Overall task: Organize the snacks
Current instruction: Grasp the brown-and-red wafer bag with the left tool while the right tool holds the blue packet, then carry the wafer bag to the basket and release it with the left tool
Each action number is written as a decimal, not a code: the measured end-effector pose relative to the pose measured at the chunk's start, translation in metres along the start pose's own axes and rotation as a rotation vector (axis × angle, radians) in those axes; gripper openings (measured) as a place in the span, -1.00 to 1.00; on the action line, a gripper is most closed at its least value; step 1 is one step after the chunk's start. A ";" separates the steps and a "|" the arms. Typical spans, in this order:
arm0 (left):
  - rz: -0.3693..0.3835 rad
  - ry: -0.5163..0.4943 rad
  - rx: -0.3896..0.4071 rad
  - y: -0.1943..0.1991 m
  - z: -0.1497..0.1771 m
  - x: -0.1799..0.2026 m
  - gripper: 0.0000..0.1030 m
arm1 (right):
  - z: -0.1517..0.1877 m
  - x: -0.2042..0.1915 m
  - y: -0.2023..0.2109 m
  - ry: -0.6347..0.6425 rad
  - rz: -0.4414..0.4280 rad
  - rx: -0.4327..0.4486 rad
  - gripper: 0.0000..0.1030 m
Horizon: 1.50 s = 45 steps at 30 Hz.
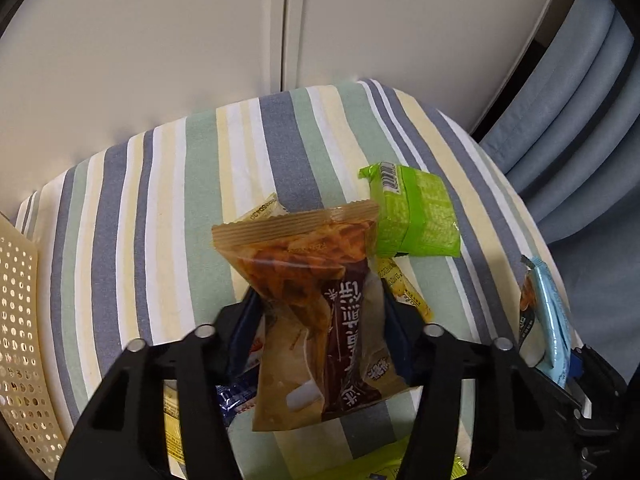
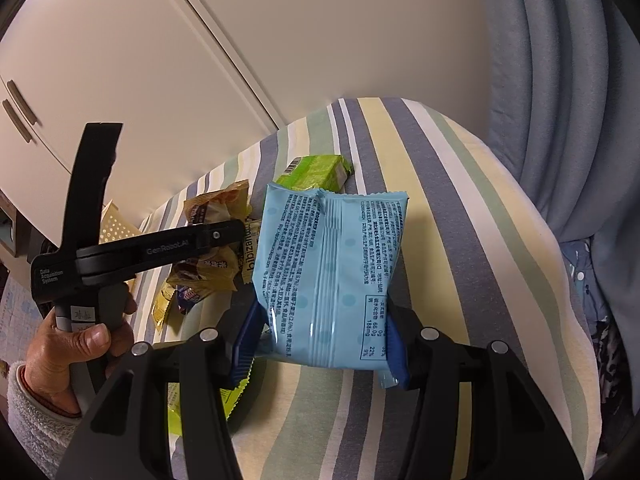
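Snacks | left fingers (image 1: 256,308) pinch brown bag (image 1: 308,280) | right fingers (image 2: 246,336) clamp blue packet (image 2: 328,268)

Left gripper (image 1: 316,316): black plastic linkage arms, each carrying a round silver pivot pin; blue ribbed pads (image 1: 244,320) line the inner finger faces. Right gripper (image 2: 320,344): identical black linkage, silver pins and blue ribbed pads (image 2: 244,340). Seen from the right wrist view, the left gripper's black body bears white lettering "GenRobot.AI" and "Data Acquisition System" above a grey handle. Below that handle, the left hand (image 2: 68,356) emerges from a fuzzy white sleeve (image 2: 32,420).
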<state>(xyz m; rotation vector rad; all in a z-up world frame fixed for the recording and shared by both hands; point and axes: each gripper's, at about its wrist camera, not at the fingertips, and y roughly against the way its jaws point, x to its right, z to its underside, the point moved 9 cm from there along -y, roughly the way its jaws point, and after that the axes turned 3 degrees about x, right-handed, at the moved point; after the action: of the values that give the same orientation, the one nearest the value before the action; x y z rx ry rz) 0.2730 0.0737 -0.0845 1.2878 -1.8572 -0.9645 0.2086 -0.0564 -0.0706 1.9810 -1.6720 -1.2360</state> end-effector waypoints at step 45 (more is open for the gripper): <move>-0.248 0.421 0.427 0.223 0.066 -0.278 0.04 | 0.000 0.002 -0.001 -0.011 0.003 0.000 0.03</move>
<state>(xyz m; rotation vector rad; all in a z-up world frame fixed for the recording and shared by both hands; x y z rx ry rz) 0.1958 0.4045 0.0419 1.8466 -1.6393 -0.3684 0.2088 -0.0578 -0.0721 1.9744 -1.6795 -1.2488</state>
